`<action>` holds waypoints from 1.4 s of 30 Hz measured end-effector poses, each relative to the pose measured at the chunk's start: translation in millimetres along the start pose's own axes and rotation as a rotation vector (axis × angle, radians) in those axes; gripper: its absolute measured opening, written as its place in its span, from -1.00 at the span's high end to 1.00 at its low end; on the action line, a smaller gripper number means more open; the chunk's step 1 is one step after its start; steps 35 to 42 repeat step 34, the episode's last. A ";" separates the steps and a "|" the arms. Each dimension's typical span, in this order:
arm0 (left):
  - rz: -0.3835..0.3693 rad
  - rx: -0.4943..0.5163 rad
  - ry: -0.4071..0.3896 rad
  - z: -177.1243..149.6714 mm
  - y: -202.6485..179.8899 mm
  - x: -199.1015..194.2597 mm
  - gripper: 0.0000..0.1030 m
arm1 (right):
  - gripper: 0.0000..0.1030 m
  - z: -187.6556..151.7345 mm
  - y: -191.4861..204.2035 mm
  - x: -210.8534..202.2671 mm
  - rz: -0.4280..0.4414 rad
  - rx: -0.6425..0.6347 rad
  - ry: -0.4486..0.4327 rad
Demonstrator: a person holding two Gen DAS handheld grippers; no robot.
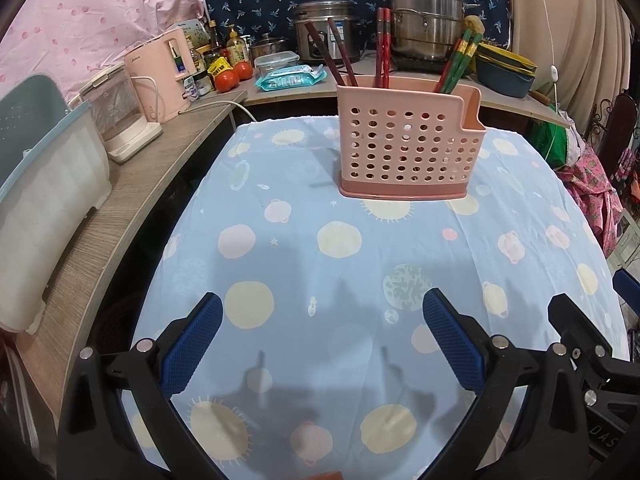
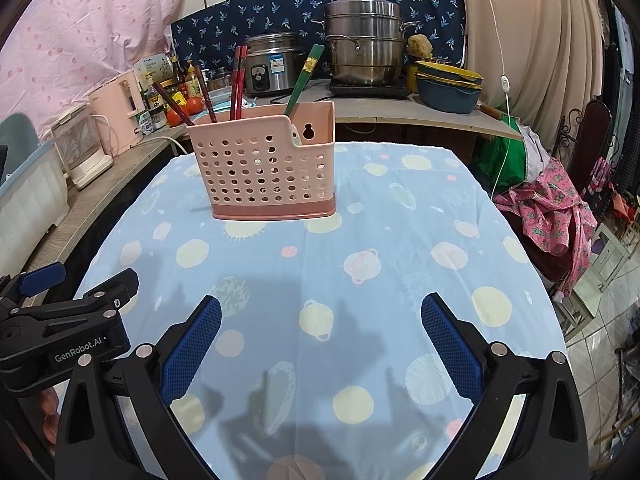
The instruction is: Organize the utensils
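Observation:
A pink perforated utensil holder (image 1: 408,148) (image 2: 268,164) stands upright at the far end of the table. In it stand dark brown chopsticks (image 1: 332,54) (image 2: 188,98) on the left, red chopsticks (image 1: 383,46) (image 2: 238,80) in the middle and green chopsticks (image 1: 458,62) (image 2: 304,76) on the right. My left gripper (image 1: 322,308) is open and empty, well short of the holder. My right gripper (image 2: 320,310) is also open and empty, low over the cloth. In the left wrist view the right gripper (image 1: 584,336) shows at the right edge; in the right wrist view the left gripper (image 2: 72,304) shows at the left.
A blue cloth with planet prints (image 1: 320,248) (image 2: 360,240) covers the table. A wooden counter (image 1: 132,184) on the left carries a white bin and a pink kettle (image 1: 164,68). Behind are steel pots (image 2: 364,40), a rice cooker (image 2: 272,64), tomatoes, and stacked bowls (image 2: 448,84).

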State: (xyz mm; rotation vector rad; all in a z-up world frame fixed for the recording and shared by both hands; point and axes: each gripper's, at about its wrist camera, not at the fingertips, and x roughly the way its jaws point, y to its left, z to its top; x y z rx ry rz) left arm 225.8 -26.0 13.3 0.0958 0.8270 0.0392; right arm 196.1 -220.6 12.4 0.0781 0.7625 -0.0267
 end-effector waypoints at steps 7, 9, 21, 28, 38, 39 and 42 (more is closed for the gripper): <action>0.008 -0.011 -0.003 0.2 -1.2 -0.9 -0.86 | -0.88 -5.0 2.7 2.1 0.002 -0.002 0.004; 0.007 -0.015 -0.001 0.3 -0.9 -0.7 -0.86 | -0.88 -4.7 2.5 2.0 0.001 -0.002 0.003; 0.013 -0.011 -0.009 0.8 -1.9 -1.2 -0.86 | -0.88 -7.1 1.7 2.6 0.003 -0.003 0.007; 0.011 -0.010 -0.006 1.5 -2.4 -0.6 -0.86 | -0.88 -7.2 1.3 2.8 0.003 -0.003 0.008; 0.001 -0.013 -0.006 2.6 -1.2 0.5 -0.86 | -0.88 -7.8 -2.6 2.5 0.005 0.002 0.010; 0.001 -0.013 -0.006 2.6 -1.2 0.5 -0.86 | -0.88 -7.8 -2.6 2.5 0.005 0.002 0.010; 0.001 -0.013 -0.006 2.6 -1.2 0.5 -0.86 | -0.88 -7.8 -2.6 2.5 0.005 0.002 0.010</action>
